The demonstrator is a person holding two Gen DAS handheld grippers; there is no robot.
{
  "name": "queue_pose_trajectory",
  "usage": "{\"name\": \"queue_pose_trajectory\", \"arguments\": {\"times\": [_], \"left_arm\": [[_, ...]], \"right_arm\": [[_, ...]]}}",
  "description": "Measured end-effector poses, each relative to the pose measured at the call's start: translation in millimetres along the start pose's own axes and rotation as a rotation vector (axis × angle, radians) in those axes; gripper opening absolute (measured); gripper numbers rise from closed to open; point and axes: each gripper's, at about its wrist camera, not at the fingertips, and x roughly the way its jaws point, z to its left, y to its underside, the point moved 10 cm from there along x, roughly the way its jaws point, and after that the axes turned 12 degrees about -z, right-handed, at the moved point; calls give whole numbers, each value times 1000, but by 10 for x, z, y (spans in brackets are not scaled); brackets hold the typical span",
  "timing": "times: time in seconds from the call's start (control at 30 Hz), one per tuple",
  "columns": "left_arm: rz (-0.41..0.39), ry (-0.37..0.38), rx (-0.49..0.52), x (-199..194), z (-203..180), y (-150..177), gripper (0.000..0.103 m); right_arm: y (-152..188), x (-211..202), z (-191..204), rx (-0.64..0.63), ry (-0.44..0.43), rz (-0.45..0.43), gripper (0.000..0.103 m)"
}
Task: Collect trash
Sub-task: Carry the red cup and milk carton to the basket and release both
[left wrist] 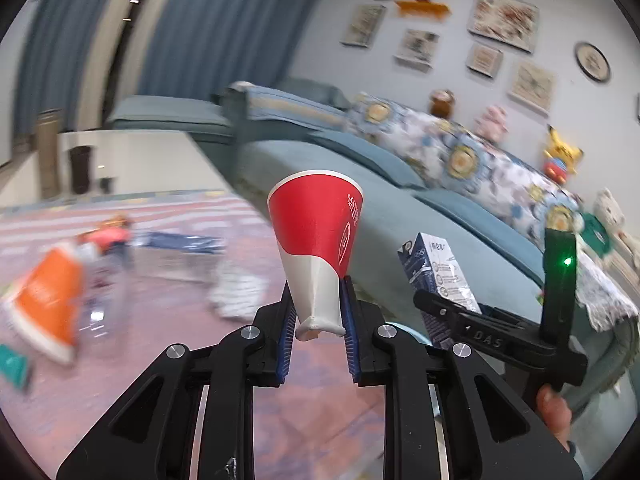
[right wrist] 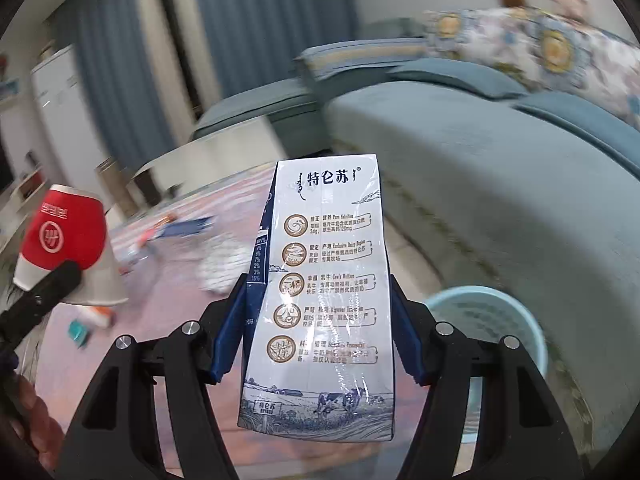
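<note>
**Cup and carton both lifted off the floor**

The left hand-held gripper [left wrist: 318, 320] pinches a red-and-white paper cup [left wrist: 318, 232] by its crushed base: light and easily crumpled. The right hand-held gripper [right wrist: 316, 320] clamps a white-and-blue milk carton [right wrist: 324, 280] across its flat sides; it looks light, stiff and glossy. A pale blue bin [right wrist: 500, 320] stands on the floor beside the sofa [right wrist: 500, 184].

Left gripper [left wrist: 319, 312] jaws pinching crushed red cup [left wrist: 320, 236], sofa [left wrist: 400, 216] behind

crushed red-white paper cup [left wrist: 316, 240] upright; blue-white milk carton [right wrist: 320, 300] upright, dented.
</note>
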Motion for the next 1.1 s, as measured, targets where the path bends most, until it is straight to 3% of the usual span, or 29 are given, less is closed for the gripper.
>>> {"name": "queue_pose_trajectory", "arguments": {"times": [0.13,0.3,0.6,0.7,0.77,0.93,1.1], "left_arm": [[79,79,37,486,-495,173,20],[208,151,59,1104,-908,594,20],[417,200,28,1642,-1086,1442,25],[430,198,38,1687,-1110,1491,32],[421,189,45,1692,-1096,1484,50],[403,186,52,1664,-1118,1442,50],[366,186,60,1551,-1091,1325,50]], "right_arm": [[76,42,-659,80,96,12,61],[450,222,-1395,184,202,102,61],[1188,495,-2044,347,274,280,62],[1297,488,-2172,388,283,299,63],[1312,494,-2212,401,285,303,65],[1291,470,-2278,411,299,295,72],[1143,398,-2198,405,268,246,72]]}}
